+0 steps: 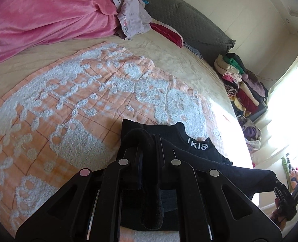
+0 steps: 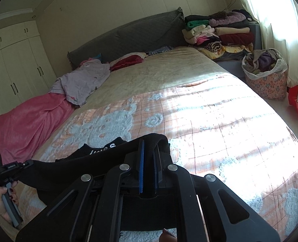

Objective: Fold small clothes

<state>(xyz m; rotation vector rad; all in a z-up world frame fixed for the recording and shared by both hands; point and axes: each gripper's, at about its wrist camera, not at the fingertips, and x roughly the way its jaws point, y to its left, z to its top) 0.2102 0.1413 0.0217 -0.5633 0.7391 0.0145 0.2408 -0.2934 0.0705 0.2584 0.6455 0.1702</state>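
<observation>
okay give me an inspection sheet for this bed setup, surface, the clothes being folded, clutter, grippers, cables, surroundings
Surface: bed with peach-and-white tufted blanket, sunlit on the window side.
Job's things: black sock with white lettering, stretched between both grippers above the blanket.
Clutter: pink blanket, lilac garment, red cushion.
Grippers: left gripper shut on one sock end; right gripper shut on the other.
Cables: thin wire on the wall near the curtain.
Surroundings: stacked folded clothes, floral laundry basket, white wardrobe, grey headboard.
</observation>
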